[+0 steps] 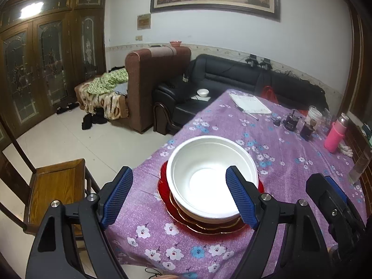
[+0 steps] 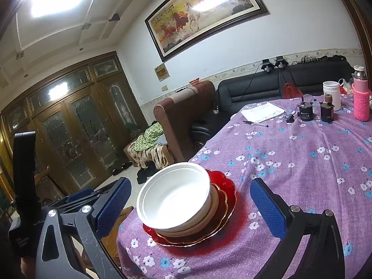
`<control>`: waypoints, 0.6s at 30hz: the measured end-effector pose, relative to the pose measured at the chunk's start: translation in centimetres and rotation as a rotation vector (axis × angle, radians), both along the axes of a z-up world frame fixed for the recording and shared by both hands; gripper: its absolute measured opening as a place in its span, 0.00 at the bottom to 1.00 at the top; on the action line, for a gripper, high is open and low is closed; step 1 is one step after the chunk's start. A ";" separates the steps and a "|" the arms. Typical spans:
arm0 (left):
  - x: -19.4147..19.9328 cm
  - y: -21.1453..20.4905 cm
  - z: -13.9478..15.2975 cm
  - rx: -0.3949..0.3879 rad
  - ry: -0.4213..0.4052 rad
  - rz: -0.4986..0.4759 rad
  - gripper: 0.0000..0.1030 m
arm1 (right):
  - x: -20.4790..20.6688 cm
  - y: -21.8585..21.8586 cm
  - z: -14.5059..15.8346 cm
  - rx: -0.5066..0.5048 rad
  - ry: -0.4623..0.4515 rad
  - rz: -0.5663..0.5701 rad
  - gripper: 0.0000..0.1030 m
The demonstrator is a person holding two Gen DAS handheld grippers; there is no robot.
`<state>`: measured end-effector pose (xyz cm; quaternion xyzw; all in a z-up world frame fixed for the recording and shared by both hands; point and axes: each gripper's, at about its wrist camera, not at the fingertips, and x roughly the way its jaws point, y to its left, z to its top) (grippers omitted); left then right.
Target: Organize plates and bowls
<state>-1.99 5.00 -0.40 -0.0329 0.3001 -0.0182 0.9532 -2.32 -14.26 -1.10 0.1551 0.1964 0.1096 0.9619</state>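
A white bowl [image 1: 209, 174] [image 2: 174, 200] tops a stack near the table's left front corner. Under it sit another pale bowl [image 2: 215, 200], an amber gold-rimmed plate [image 2: 223, 216] and a red plate [image 1: 164, 186] [image 2: 226, 181]. My left gripper [image 1: 179, 172] is open, its blue pads on either side of the stack's near edge and not pressing on it. In the right wrist view my right gripper [image 2: 190, 183] is open too, with the stack ahead between its spread fingers. The right gripper's body [image 1: 330, 200] shows at the right edge of the left wrist view.
The purple flowered tablecloth [image 1: 290, 169] drops off just left of the stack. A wooden chair [image 1: 55, 186] stands below that edge. Far across the table are a notebook [image 1: 251, 103], a pen [image 2: 255, 123], dark small jars [image 2: 307, 111], a white cup [image 2: 332, 94] and a pink bottle [image 1: 334, 137].
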 end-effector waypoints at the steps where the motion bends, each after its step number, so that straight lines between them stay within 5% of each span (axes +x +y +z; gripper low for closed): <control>1: 0.1 0.1 -0.2 -0.005 0.011 -0.011 0.80 | 0.0 0.0 0.0 -0.002 0.002 0.000 1.00; 18: 0.3 1.6 -0.2 -0.051 0.006 0.010 0.83 | 0.5 0.6 -0.6 -0.006 0.031 0.004 1.00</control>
